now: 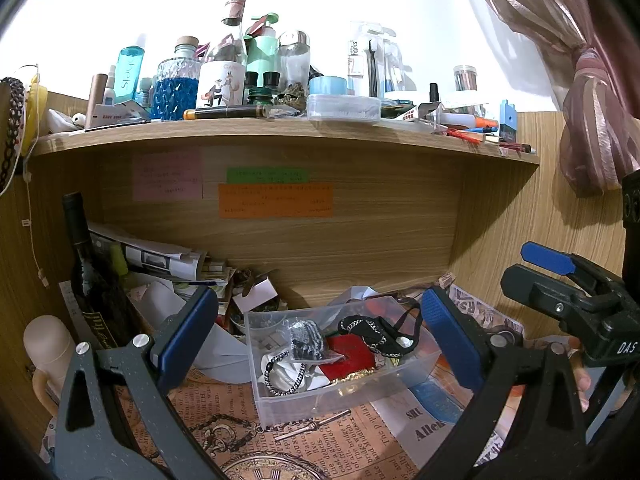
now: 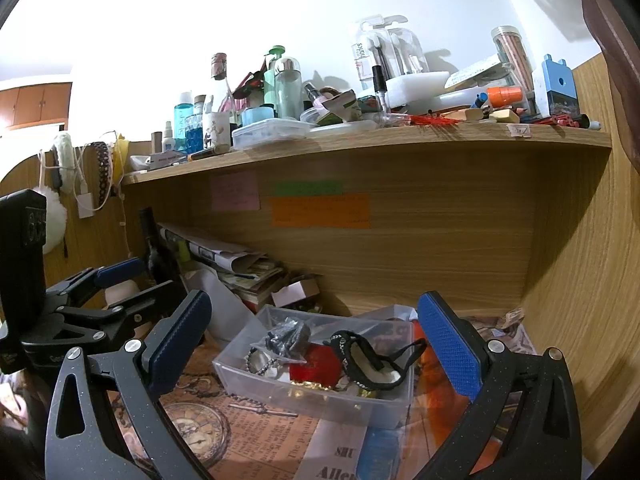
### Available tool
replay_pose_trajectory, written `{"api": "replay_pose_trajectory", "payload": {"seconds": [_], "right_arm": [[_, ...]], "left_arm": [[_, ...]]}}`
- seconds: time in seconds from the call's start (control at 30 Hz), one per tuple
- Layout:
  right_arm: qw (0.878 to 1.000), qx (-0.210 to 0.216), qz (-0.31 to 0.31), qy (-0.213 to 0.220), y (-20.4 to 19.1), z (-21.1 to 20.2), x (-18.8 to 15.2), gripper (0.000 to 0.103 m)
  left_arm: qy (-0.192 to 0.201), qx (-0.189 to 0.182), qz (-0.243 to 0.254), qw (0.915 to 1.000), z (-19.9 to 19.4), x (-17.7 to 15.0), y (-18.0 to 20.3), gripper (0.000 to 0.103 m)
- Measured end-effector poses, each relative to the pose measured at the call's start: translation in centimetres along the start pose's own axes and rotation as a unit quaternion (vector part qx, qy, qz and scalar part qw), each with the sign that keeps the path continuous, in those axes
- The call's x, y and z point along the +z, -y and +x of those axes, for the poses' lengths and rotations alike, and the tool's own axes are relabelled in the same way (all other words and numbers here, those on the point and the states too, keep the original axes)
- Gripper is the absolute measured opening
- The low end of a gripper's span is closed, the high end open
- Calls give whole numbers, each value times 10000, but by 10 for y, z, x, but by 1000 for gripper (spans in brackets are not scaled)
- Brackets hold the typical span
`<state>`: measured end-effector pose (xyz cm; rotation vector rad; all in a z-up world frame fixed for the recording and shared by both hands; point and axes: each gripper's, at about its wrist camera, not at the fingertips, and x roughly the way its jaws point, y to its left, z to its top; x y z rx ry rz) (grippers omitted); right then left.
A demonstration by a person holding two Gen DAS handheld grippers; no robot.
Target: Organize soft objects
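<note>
Both wrist cams face shelf [image 1: 280,136] — share clear bin [image 2: 320,396] up close.

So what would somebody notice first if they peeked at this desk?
Probably the clear plastic box in the middle of the desk, with a black strap and something bright red inside. Both open grippers, left gripper and right gripper, point at it. Above, the wooden shelf is crowded with bottles, including a blue glass one.

Cluttered wooden desk [image 1: 360,248] with a shelf [image 1: 280,132] above

Newspaper-print paper [image 1: 224,404] covers the desktop – on it sit a clear tray [image 1: 320,398], a dark bottle [image 1: 86,276] and stacked papers [image 1: 168,260]; the shelf carries crowded bottles [image 1: 176,80] and boxes [image 1: 344,107].
</note>
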<state>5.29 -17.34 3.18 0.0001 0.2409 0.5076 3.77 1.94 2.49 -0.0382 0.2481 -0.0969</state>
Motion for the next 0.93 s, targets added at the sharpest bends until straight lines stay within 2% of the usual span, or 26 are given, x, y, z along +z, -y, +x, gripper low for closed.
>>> {"api": "replay_pose_trajectory", "payload": {"seconds": [0.93], "right_arm": [[10000,-7,17,-69,-4,7,-4,103]], "left_arm": [[-42,-125,56,9999,4,-4,-3,103]]}}
